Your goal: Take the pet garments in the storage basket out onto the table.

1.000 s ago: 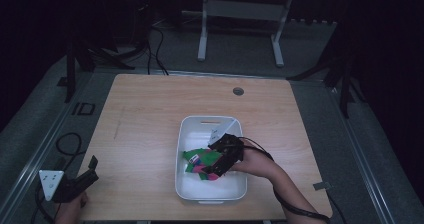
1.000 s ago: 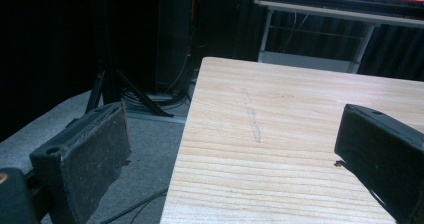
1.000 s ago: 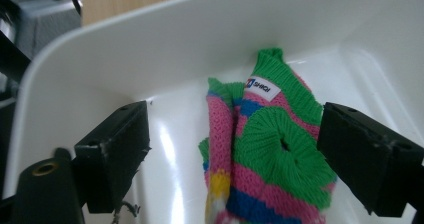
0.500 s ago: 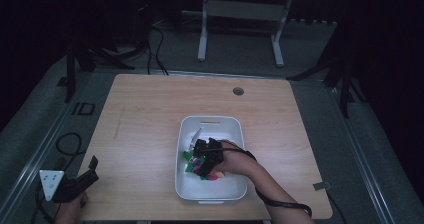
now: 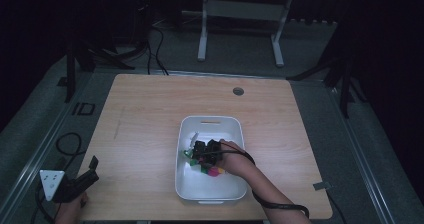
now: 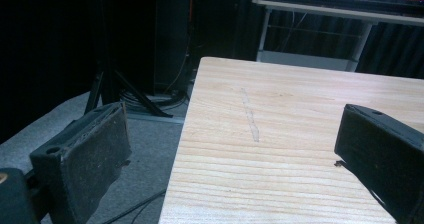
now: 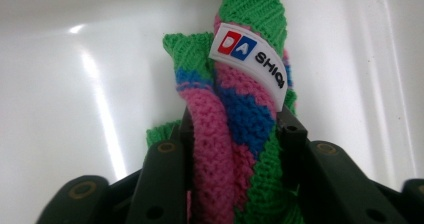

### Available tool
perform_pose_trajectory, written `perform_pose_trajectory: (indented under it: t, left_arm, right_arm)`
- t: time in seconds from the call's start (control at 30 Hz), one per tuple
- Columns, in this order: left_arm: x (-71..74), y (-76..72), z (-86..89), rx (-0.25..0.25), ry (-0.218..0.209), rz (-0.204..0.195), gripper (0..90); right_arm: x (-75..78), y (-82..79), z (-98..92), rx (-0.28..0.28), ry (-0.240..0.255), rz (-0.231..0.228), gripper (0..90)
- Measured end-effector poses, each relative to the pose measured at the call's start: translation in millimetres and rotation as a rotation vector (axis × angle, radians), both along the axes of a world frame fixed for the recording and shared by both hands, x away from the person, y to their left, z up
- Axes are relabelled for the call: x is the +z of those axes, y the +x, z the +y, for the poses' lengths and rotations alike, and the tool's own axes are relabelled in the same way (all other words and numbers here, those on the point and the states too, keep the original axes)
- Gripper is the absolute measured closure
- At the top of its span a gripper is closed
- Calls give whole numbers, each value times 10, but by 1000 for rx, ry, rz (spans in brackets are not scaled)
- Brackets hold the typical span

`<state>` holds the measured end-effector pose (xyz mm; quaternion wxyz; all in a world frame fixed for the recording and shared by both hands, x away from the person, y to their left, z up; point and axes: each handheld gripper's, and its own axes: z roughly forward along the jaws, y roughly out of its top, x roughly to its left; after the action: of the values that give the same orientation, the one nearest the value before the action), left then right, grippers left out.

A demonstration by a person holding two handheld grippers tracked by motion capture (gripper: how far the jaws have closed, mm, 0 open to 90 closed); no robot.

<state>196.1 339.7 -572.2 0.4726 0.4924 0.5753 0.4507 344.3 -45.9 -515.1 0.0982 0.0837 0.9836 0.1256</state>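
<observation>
A knitted cloth (image 7: 235, 109) in green, pink and blue, with a white label, is pinched between the jaws of my right gripper (image 7: 232, 134), which is shut on it. In the high view that right gripper (image 5: 202, 153) sits inside the white bin (image 5: 210, 121), with the cloth (image 5: 212, 170) bunched around it. My left gripper (image 5: 82, 180) is held off the table's front left corner. Its jaws stand wide open in the left gripper view (image 6: 235, 154), with only the wooden tabletop (image 6: 300, 134) between them.
The white bin stands at the front middle of the wooden table (image 5: 145, 114). A small round grommet (image 5: 238, 91) is set near the table's far edge. A metal stand (image 5: 240, 14) and cables lie on the floor beyond the table.
My right gripper has moved leftward inside the bin with the cloth. The left gripper has stayed where it was.
</observation>
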Motion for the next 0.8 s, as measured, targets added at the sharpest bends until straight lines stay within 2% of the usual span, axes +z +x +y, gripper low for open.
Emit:
perform_pose_trajectory:
  t: [0.07, 0.2, 0.4, 0.57, 0.8]
  left_arm:
    - [1, 2, -1, -1, 1, 3, 18]
    - [1, 2, -4, 0, 5, 3, 18]
    - [0, 1, -6, 4, 6, 2, 18]
    - [0, 2, -5, 6, 3, 1, 18]
    - [0, 0, -4, 7, 3, 0, 18]
  right_arm:
    - [72, 1, -54, -7, 25, 0, 678]
    - [291, -17, -171, -24, 109, -14, 678]
    - [717, -70, -317, -20, 219, -44, 678]
    - [1069, -123, -446, -12, 303, -90, 677]
    - [1340, -125, -675, -35, 333, -134, 677]
